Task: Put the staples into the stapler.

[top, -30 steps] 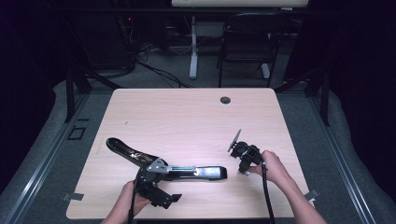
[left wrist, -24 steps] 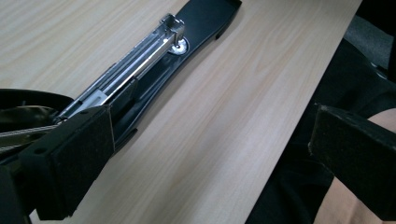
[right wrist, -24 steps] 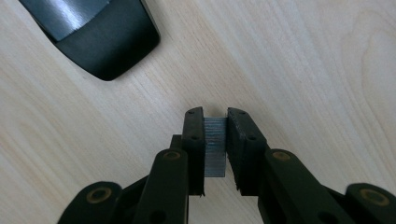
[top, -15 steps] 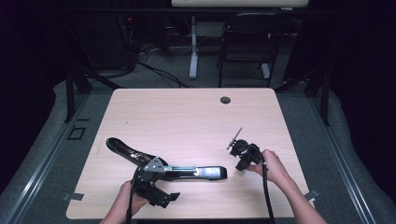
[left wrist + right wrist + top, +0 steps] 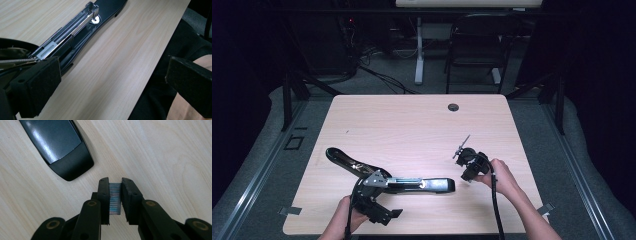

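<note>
right tool shifted slightly toward stapler

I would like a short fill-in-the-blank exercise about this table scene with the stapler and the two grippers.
1. The long black stapler lies swung ____, its silver metal staple channel uncovered.
2. The right gripper is shut on a small grey strip of ____.
3. The jaws of the left gripper stand wide ____, with nothing between them.
4. Everything rests on a light ____ table.

Missing words: open; staples; open; wooden
</note>
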Demonstrator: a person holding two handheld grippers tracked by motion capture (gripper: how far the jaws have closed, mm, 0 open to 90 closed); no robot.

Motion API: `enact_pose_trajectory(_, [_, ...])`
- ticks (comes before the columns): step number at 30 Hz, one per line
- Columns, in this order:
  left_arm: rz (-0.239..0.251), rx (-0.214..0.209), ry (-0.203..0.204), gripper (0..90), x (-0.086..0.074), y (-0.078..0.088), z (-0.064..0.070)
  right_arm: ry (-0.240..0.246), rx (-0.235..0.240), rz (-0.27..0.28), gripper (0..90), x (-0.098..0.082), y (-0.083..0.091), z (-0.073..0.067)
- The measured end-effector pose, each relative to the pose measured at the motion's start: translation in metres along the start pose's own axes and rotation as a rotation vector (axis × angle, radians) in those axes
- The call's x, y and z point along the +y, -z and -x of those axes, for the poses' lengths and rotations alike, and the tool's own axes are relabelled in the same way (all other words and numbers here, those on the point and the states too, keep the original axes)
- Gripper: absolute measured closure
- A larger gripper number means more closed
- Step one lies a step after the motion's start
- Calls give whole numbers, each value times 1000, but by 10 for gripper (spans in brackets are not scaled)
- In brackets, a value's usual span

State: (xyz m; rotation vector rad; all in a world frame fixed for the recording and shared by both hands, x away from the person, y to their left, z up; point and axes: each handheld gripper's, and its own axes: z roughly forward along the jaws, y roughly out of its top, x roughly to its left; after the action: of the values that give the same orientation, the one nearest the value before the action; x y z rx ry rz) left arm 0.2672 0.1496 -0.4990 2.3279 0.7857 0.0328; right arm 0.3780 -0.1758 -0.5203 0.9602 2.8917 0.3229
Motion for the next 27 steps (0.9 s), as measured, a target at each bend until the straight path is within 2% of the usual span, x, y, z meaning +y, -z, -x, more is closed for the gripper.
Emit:
enact_pose_trajectory(7, [12, 4, 15, 1, -3, 6, -2, 9, -27, 21, 779, 2, 8, 1])
enact_pose_trajectory(9, [13, 3, 21, 1, -7, 7, -1, 1, -21, 49, 779, 2, 10, 0])
enact_pose_trajectory(12, [0, 5, 40, 2, -19, 12, -2, 11, -21, 61, 779, 3, 14, -2])
enact_pose_trajectory(14, [10, 6, 55, 1, -23, 15, -4, 17, -20, 63, 779, 5, 15, -3])
enact_pose_trajectory(16, [20, 18, 61, 1, -24, 18, -5, 9, -6, 87, 779, 7, 16, -5])
enact_pose_trajectory(17, [28, 17, 69, 1, -24, 19, -6, 19, -7, 75, 779, 8, 18, -5])
enact_pose_trajectory(19, [37, 23, 70, 2, -25, 21, -7, 25, -8, 84, 779, 10, 19, -7])
enact_pose_trajectory(27, [29, 40, 89, 1, -32, 25, -8, 43, 13, 137, 779, 16, 24, -13])
